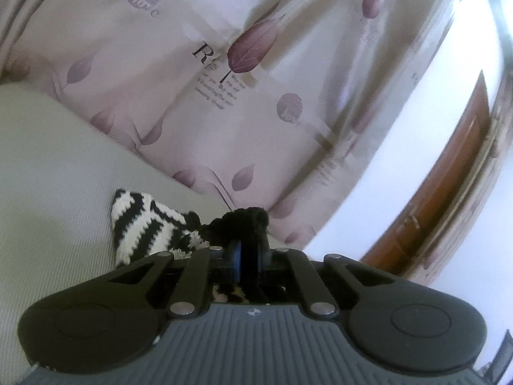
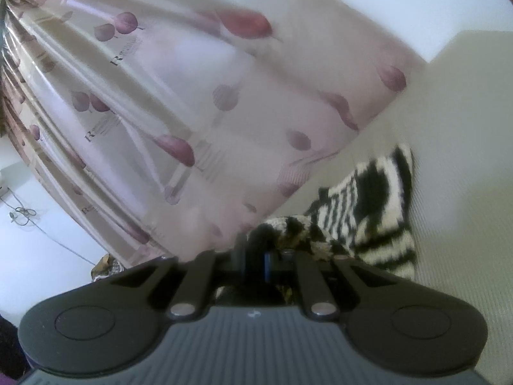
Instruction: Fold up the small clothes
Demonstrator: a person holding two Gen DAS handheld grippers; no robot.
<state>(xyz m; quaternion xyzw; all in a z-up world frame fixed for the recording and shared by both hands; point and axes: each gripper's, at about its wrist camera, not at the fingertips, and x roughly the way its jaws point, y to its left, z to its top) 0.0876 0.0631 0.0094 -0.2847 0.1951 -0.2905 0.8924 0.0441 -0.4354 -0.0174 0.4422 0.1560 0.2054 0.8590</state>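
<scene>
While two tongs [image 1: 247, 250] [image 2: 256, 250] pinch | one striped knit [image 1: 144, 224] | one curtain [image 1: 256, 96]

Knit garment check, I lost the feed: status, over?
Left gripper shut on striped knit garment. Right gripper shut on it too. Curtain close ahead.

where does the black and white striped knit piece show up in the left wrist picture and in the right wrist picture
Left wrist view: the striped knit piece lies lower left of centre, its black edge pinched in the shut left claw.
Right wrist view: it spreads right of centre, gathered at the shut right claw.
Shared landmark: the leaf-print curtain fills the background of both.
</scene>
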